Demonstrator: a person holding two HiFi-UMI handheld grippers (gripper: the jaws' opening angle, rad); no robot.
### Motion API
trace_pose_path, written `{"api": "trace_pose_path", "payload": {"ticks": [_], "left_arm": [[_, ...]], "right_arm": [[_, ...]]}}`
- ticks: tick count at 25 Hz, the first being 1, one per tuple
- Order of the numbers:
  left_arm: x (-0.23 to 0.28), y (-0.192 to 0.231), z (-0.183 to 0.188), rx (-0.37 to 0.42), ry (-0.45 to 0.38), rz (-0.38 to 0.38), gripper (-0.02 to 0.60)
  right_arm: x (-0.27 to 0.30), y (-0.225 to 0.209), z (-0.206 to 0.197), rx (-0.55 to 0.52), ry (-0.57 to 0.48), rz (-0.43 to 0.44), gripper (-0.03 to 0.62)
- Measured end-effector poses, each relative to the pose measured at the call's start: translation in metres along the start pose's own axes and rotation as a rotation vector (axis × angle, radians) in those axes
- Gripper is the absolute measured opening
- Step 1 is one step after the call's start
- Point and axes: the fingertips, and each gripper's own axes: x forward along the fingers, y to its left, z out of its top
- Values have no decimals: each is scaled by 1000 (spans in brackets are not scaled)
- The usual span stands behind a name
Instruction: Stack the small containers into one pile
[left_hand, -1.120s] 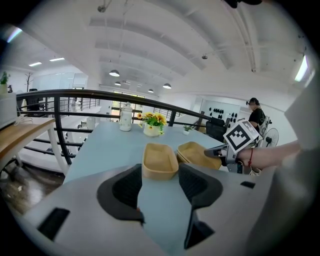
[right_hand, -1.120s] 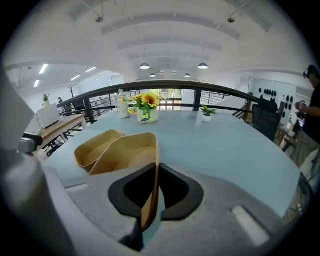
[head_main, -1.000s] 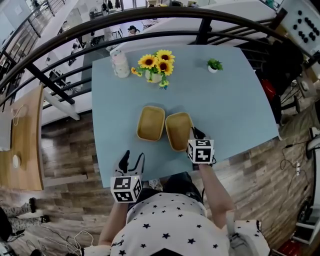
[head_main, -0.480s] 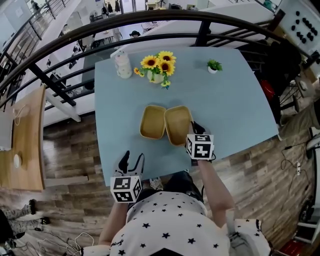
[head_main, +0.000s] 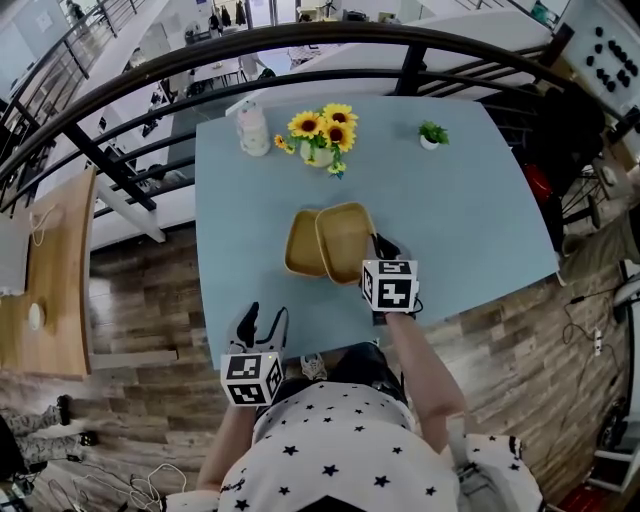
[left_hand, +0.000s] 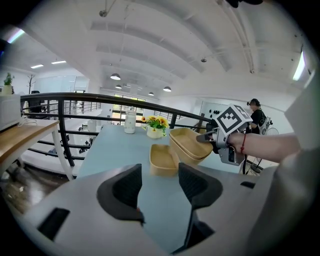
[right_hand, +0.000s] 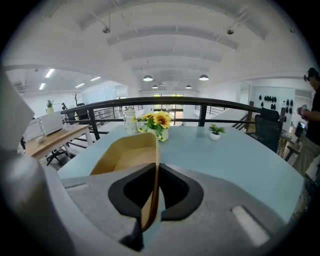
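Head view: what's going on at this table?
A person holds a tool in each hand. The right tool is shut on the rim of the raised container, tilted partly over the second container on the table. The left tool is open and empty by the near edge.

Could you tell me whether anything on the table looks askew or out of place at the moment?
Only one tan container is askew: the right gripper pinches its rim and holds it tilted above the table, overlapping the second container, which lies flat. Nothing looks spilled or damaged; the sunflowers stand upright.
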Motion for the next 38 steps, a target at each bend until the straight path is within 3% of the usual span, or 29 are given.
{"api": "trace_pose_path", "payload": {"ticks": [20, 38], "left_arm": [[-9, 19, -9, -34, 10, 47, 229], [2, 35, -9, -54, 24, 51, 229]], "right_arm": [[40, 50, 6, -7, 51, 21, 23], [64, 64, -2, -9, 102, 2, 25]]}}
